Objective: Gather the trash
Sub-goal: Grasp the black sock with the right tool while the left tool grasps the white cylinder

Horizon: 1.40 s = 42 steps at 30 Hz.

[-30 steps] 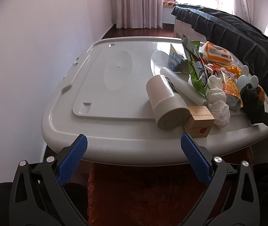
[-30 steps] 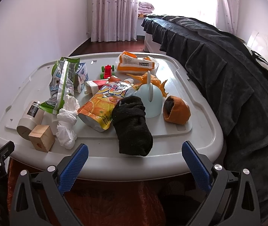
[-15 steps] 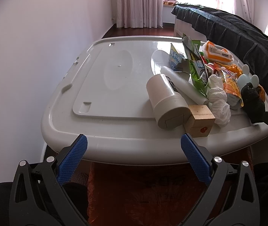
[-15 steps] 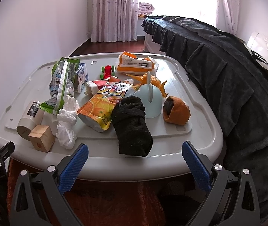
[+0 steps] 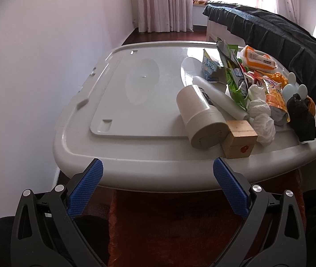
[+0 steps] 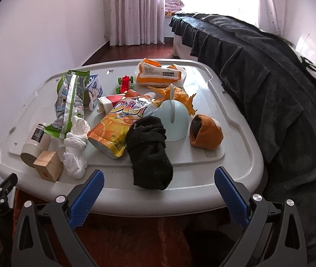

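A grey plastic lid (image 5: 118,102) (image 6: 235,169) serves as a table. On it lie trash and other items: a crumpled white tissue (image 6: 75,146) (image 5: 261,118), an orange juice pouch (image 6: 118,126), a green snack wrapper (image 6: 70,102) (image 5: 233,75), an orange wet-wipe pack (image 6: 160,73) (image 5: 258,59) and a small blue carton (image 6: 94,89). My left gripper (image 5: 158,187) is open and empty below the lid's near edge. My right gripper (image 6: 159,189) is open and empty, just short of a black sock (image 6: 149,151).
Also on the lid: a white bottle (image 5: 200,115), a wooden block (image 5: 240,138), a blue cup (image 6: 175,120), an orange sock (image 6: 204,131), a red toy car (image 6: 124,83). A dark-covered bed (image 6: 280,102) stands right; a wall (image 5: 35,66) is left.
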Each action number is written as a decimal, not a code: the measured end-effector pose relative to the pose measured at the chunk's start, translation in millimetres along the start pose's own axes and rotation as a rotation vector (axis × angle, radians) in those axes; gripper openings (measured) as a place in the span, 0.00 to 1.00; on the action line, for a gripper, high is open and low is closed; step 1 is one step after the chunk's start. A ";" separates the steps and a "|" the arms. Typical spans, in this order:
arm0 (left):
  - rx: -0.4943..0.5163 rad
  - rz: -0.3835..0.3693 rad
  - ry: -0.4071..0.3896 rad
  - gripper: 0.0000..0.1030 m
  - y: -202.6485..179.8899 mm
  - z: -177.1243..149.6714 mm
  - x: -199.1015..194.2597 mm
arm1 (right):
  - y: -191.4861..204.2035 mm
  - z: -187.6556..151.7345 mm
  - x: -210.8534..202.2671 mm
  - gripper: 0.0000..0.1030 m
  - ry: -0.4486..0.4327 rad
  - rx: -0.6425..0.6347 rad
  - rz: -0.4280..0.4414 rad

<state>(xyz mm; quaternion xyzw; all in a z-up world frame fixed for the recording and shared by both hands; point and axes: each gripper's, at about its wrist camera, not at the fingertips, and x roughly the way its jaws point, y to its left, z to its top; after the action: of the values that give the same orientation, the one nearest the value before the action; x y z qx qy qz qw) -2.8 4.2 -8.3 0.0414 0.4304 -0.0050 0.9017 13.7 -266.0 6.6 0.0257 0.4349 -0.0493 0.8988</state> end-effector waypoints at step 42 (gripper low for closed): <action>-0.123 -0.099 0.188 0.94 -23.6 79.6 66.1 | -10.4 21.0 37.4 0.37 0.145 0.072 0.262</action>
<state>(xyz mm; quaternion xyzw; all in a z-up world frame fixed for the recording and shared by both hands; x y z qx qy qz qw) 99.5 -23.8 -11.5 -0.0351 0.5143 -0.0190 0.8567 52.0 -280.7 -9.7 0.1178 0.4894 0.0549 0.8623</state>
